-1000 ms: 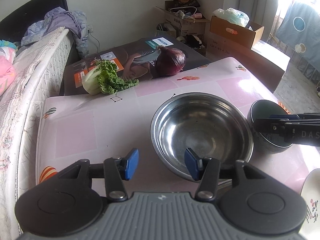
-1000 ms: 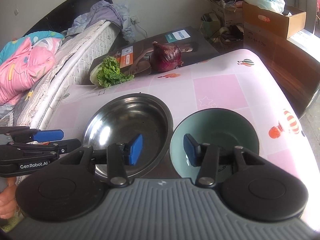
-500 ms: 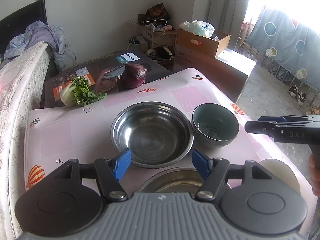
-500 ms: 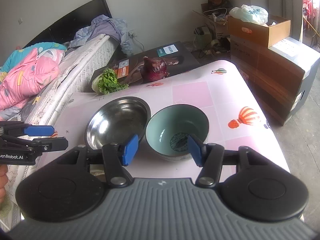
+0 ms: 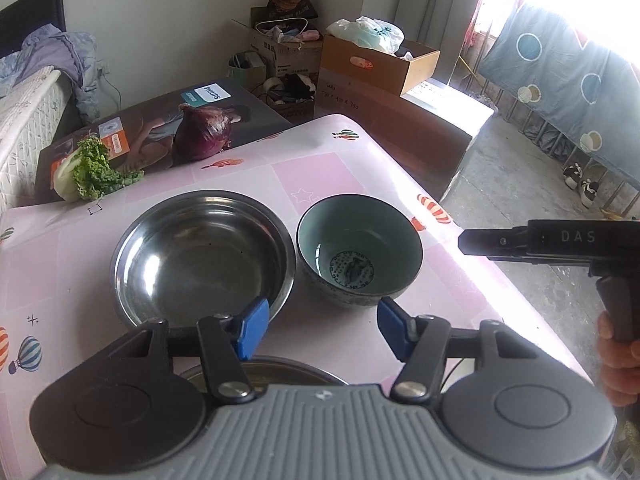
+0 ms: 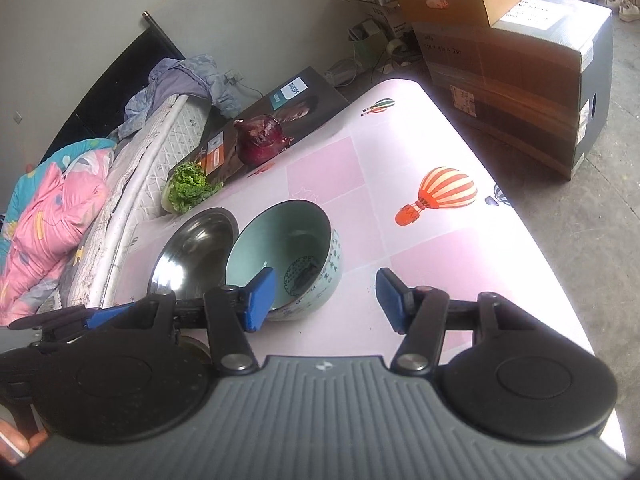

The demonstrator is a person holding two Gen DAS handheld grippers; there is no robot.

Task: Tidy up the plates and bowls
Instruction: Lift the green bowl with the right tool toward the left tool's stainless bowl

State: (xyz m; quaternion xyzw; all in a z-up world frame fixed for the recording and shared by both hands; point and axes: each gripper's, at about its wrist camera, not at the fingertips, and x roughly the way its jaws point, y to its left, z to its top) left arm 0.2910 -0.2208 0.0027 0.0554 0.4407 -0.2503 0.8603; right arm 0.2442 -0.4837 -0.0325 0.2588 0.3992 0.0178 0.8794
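Now left hand-held gripper (image 5: pixel 318 330) closing, empty, green bowl (image 5: pixel 359 254) just beyond; right hand-held gripper (image 6: pixel 326 300) released beside bowl

showing polished, mirror-bright metal in the steel bowl (image 5: pixel 200 256); glazed, glossy ceramic in the teal bowl (image 5: pixel 359 254), patterned outside; smooth, slightly shiny printed plastic cloth over the table (image 5: pixel 332 176); matt brown cardboard in the boxes (image 6: pixel 516 92); ribbed matt grey plastic on the left gripper (image 5: pixel 318 330) body, with matt blue pads (image 5: pixel 252 326); papery purple skin on the onion (image 5: pixel 203 131).
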